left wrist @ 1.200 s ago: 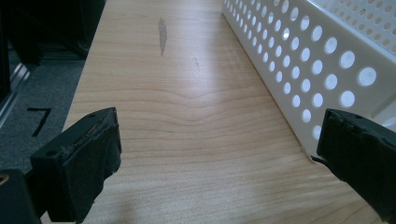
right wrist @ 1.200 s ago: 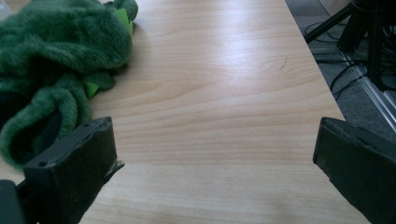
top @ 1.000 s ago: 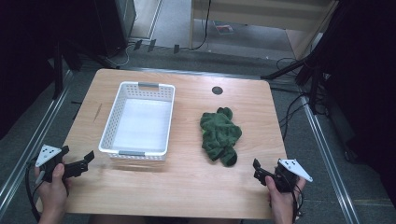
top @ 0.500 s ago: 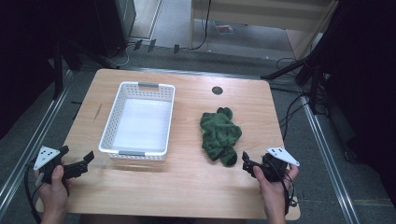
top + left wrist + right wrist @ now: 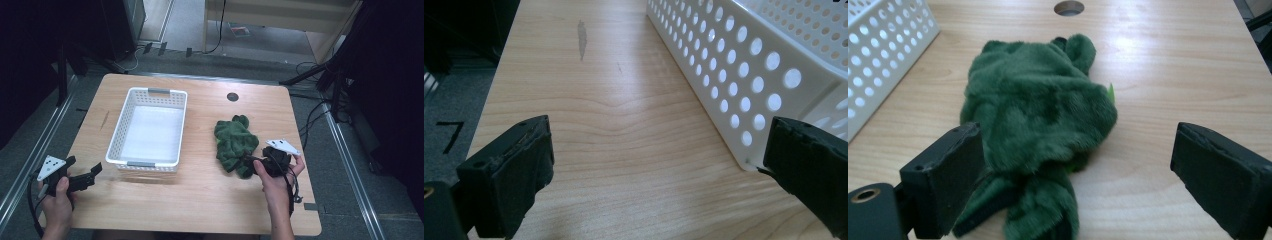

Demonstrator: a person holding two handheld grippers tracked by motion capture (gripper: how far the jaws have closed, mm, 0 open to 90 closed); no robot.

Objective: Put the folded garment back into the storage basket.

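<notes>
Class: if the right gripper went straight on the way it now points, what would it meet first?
Probably the green plush toy. The right gripper has its jaws open, with the toy lying on the table just ahead between them. Its near end already sits by the left jaw, though contact is unclear.

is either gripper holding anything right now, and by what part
Nothing is held. The right gripper is open at the near end of the green plush toy; the left gripper is open over bare table beside the white basket.
</notes>
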